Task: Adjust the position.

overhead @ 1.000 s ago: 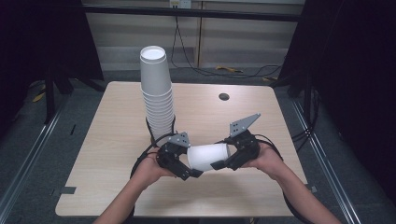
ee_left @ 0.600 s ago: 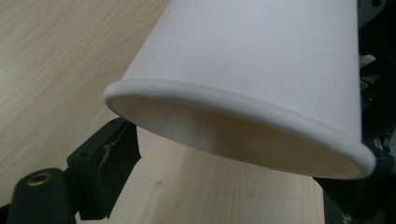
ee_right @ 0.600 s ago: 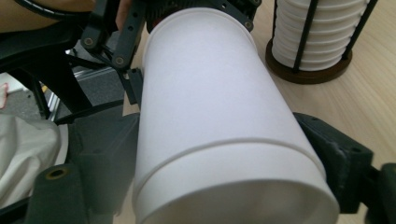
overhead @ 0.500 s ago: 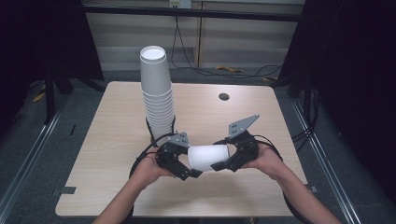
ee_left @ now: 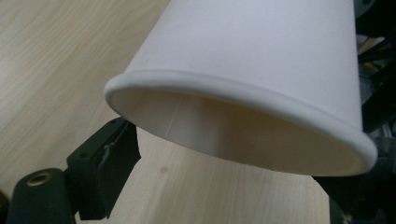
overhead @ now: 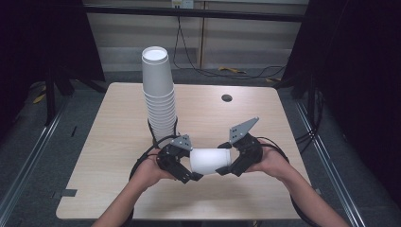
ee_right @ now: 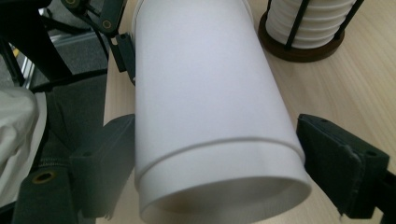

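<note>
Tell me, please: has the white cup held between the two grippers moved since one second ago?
No. The white cup lies the same way below the cup stack, over the table.

The tall stack of white paper cups (overhead: 160,94) in its wire holder stands just behind the left gripper (overhead: 182,163), blocking passage toward the far edge there. The bench (overhead: 265,113) is open right of the stack toward the far right corner, and along the left edge.
</note>
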{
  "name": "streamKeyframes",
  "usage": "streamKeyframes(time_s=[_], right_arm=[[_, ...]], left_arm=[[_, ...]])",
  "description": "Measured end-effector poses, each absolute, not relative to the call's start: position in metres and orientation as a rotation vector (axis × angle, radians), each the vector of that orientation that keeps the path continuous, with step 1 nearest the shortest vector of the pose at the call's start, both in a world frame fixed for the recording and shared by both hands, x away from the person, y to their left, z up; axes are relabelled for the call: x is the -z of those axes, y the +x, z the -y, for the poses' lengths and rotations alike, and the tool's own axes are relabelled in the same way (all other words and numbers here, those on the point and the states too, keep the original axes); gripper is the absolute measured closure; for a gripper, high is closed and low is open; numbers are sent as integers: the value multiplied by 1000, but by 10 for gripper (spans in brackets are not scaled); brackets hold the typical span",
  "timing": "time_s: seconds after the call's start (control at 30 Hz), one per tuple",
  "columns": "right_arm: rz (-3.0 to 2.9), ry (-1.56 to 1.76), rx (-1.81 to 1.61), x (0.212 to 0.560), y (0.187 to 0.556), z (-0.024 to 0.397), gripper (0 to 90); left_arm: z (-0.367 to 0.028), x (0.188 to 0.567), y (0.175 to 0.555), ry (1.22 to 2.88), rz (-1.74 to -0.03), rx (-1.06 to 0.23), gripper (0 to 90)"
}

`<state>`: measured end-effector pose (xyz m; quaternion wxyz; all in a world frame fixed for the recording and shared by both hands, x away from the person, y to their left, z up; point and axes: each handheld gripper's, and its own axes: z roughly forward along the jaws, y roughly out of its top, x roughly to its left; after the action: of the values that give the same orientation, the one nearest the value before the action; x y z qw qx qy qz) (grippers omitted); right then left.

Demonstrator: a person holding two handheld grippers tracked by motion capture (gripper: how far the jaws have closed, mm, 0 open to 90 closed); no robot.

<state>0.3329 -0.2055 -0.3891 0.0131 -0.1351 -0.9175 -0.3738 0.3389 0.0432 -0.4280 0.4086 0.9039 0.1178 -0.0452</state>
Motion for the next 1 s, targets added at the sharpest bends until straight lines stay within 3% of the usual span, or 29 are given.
streamKeyframes(time_s=[1.0], right_arm=[[3034, -247, 722, 378, 330, 170, 134]], left_arm=[[-28, 411, 335, 2463, -248, 25, 131]])
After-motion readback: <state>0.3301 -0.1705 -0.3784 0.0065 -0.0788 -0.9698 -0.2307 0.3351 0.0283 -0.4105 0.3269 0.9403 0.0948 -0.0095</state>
